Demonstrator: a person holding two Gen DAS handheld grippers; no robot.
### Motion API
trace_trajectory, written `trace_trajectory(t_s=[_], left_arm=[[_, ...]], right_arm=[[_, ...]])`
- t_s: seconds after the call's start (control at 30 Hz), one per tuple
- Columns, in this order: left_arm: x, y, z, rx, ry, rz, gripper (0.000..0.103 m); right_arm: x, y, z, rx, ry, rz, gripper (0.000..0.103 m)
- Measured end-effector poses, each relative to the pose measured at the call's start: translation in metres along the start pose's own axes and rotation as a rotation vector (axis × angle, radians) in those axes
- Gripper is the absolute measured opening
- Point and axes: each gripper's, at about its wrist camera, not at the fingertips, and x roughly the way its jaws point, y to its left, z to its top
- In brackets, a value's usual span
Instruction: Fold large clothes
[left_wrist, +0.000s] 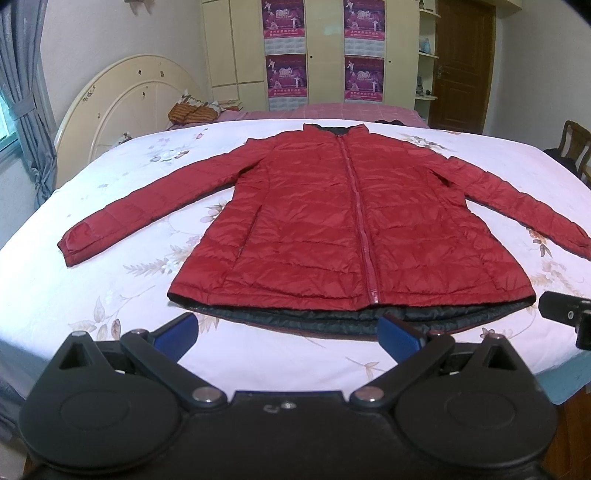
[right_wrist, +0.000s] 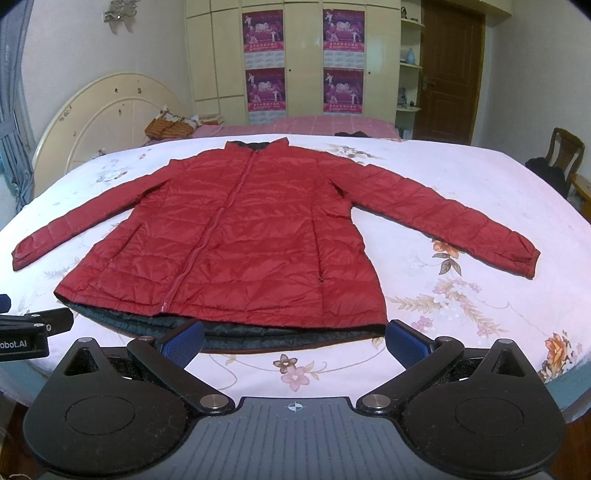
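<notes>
The red quilted puffer jacket (left_wrist: 343, 221) lies flat, front up and zipped, in the middle of the bed (left_wrist: 92, 295), collar far, hem near, both sleeves angled out toward the near left and near right. Its dark lining (left_wrist: 314, 319) shows along the near hem. It looks light, soft and puffy, and its shiny shell is likely slippery, so a pinch should take a firm bite of fabric; the left cuff (left_wrist: 77, 243) and right cuff (right_wrist: 517, 254), or the hem corners, seem the best places to take hold. The sheet is pale with printed flowers.

The left gripper (left_wrist: 288, 334) hovers at the near bed edge just short of the hem, fingers (left_wrist: 177, 334) spread wide and holding nothing. The right gripper (right_wrist: 295, 343) sits beside it, fingers (right_wrist: 410, 343) equally spread and empty.

Beyond the bed stand a cream wardrobe (right_wrist: 303, 62) with 4 posters, open shelves (right_wrist: 410, 66) holding small items too small to tell, a wooden door (right_wrist: 447, 70) and a chair (right_wrist: 565, 155).
</notes>
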Motion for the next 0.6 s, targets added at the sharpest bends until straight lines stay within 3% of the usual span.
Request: trace_trajectory(t_s=[0.27,0.6], left_arm=[[0.002,0.001,0.0,0.003,-0.007,-0.039,0.103],[0.031,-0.004,0.039,0.014,-0.045,-0.08,0.103]], right_arm=[[0.002,0.0,0.001,0.004,-0.001,0.0,0.103],[0.031,-0.016,0.03,0.069,-0.031,-0.046,0.103]])
